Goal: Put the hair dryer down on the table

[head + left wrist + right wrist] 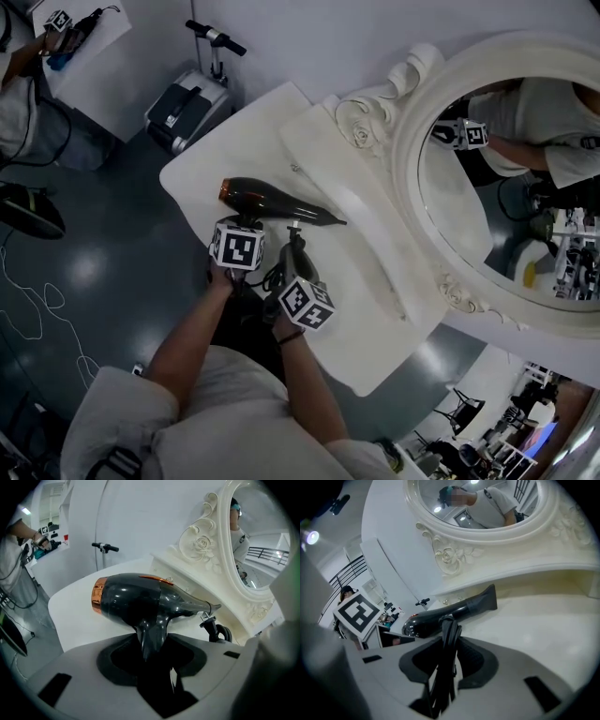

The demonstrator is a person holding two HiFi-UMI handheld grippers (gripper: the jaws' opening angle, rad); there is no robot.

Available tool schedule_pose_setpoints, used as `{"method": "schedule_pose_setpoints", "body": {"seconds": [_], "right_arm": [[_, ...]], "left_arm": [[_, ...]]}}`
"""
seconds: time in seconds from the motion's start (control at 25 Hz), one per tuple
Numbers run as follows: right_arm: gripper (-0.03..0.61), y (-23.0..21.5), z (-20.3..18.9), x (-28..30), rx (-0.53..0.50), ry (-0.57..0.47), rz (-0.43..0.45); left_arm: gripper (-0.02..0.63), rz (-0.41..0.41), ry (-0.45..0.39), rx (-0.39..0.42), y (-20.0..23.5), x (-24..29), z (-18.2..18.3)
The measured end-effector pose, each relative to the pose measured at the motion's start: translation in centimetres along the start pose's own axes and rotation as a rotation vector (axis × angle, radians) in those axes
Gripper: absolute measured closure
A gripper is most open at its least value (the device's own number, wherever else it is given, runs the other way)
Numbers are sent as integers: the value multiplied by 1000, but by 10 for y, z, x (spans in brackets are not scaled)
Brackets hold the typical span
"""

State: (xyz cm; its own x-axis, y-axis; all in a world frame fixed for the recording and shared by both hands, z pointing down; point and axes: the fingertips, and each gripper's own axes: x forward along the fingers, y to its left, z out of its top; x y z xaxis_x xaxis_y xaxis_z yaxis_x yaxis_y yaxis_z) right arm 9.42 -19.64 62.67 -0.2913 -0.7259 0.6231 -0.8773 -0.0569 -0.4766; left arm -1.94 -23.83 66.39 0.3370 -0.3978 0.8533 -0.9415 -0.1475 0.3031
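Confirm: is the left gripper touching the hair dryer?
Touching. In the left gripper view, the handle of the hair dryer runs down between the jaws of the left gripper, which clamp it on both sides.

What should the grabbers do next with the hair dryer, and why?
Probably lower the hair dryer gently until its body rests on the white table, before opening any jaws. The left gripper is clamped on its handle, the right gripper on its bundled cord, and it looks held up, not lying flat yet.
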Motion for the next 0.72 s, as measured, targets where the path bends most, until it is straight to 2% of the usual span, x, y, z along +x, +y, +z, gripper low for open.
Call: {"method": "schedule_pose_setpoints", "body": {"seconds": [0.72], "right_arm": [[472,-11,7,-15,-39,-44,-39]], "left_arm": [[434,-3,-21,69,-14,14,7]]}}
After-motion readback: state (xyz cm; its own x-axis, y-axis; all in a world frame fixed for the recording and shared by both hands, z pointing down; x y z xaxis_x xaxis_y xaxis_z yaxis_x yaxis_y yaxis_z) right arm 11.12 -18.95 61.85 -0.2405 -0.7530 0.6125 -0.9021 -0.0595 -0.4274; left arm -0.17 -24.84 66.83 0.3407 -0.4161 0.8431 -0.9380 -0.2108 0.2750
